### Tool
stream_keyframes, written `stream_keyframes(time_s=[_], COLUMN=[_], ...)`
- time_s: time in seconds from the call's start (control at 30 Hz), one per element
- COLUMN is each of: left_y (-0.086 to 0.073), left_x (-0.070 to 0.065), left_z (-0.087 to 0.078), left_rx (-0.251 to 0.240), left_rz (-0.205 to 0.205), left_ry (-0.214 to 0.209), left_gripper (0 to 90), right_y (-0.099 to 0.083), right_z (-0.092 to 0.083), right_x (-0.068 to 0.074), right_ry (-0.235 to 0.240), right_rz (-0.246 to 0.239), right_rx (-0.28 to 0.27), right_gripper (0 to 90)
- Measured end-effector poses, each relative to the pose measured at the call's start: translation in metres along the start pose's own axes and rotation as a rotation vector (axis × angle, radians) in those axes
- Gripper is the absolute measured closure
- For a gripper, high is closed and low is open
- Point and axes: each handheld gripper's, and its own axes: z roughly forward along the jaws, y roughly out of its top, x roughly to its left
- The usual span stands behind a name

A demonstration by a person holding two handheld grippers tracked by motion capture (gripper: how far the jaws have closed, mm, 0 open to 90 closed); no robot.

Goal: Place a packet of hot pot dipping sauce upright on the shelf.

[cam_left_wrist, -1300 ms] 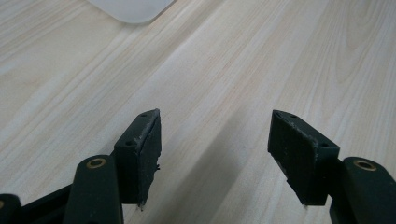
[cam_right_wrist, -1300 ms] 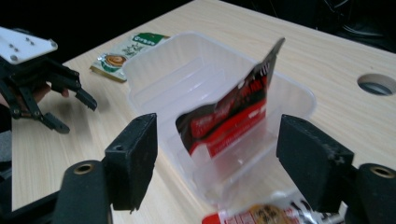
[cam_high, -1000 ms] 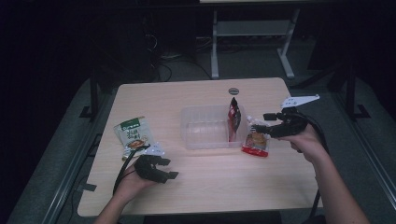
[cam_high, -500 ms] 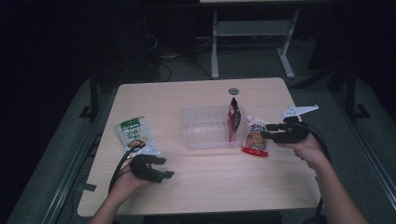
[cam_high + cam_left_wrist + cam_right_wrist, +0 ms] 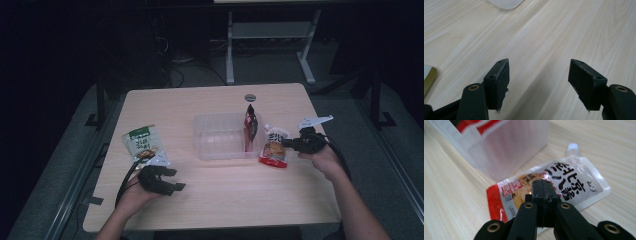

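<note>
A white and red spouted pouch [image 5: 274,146] lies flat on the table just right of a clear plastic tub [image 5: 200,137]. My right gripper [image 5: 286,143] points at it from the right. In the right gripper view its jaws [image 5: 543,187] have just been closing and now meet over the pouch [image 5: 574,180], with nothing visible between them. A dark red packet [image 5: 250,125] stands inside the tub at its right end. My left gripper [image 5: 174,179] rests low over the table near the front left, open and empty [image 5: 539,80]. A green and white pouch [image 5: 142,144] lies just behind it.
The wooden table [image 5: 225,200] has bare room along its front and back. The tub's wall [image 5: 509,147] stands close beside the spouted pouch. A small round grommet [image 5: 250,97] sits near the far edge. Dark floor and a white stand lie beyond the table.
My right gripper has come down and left toward the spouted pouch, and its jaws have closed. The left hand has stayed where it was.
</note>
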Motion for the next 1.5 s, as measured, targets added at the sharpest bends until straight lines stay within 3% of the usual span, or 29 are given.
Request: stream_keyframes(time_s=[0.5, 0.73, 0.93, 1.5], left_y=[-0.002, -0.002, -0.002, -0.003], left_x=[0.0, 0.0, 0.0, 0.0], left_z=[0.0, 0.001, 0.001, 0.001], left_rx=[-0.004, -0.001, 0.009, 0.003], left_rz=[-0.007, -0.01, -0.002, -0.013], left_ry=[0.0, 0.001, -0.001, -0.001], left_gripper=[33.1, 33.1, 33.1, 33.0], right_y=[0.004, 0.003, 0.005, 0.001], right_z=[0.03, 0.04, 0.048, 0.039], right_x=[-0.001, -0.001, 0.008, 0.012], right_ry=[-0.023, -0.039, -0.096, -0.053], right_rz=[0.003, -0.036, -0.083, -0.098], right_rx=[0.036, 0.072, 0.122, 0.18], right_gripper=[89.8, 89.9, 90.0, 90.0])
